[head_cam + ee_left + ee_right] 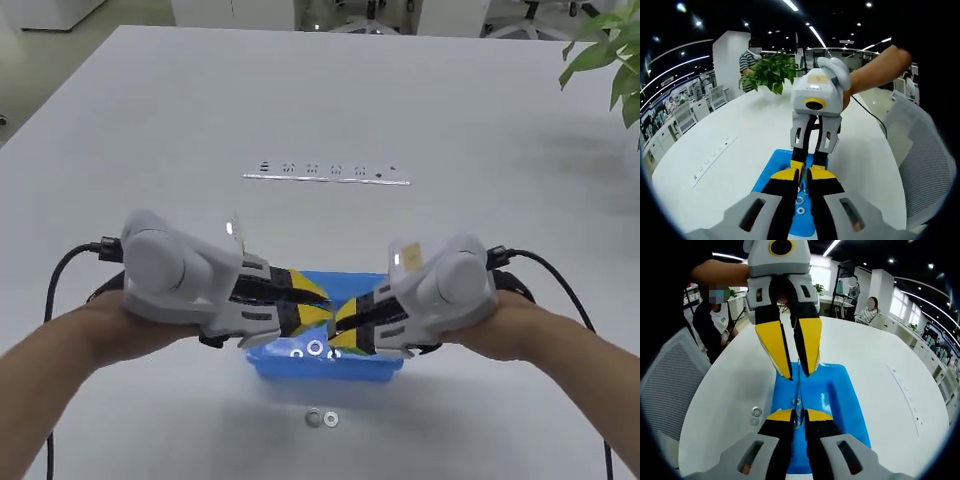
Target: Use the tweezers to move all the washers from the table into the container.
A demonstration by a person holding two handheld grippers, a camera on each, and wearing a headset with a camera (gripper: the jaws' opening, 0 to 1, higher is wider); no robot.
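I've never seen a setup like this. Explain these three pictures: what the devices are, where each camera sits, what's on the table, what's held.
No robot here: a person holds a two-jaw tool in each hand. The head view comes from a headset camera, looking down at the left tool and right tool meeting over a blue rectangular plastic container. The two round pictures come from cameras riding on each tool. The container stands on a white table and holds small round metal washers; two more washers lie outside it. The right tool grips thin metal tweezers; whether the left tool touches them is unclear.
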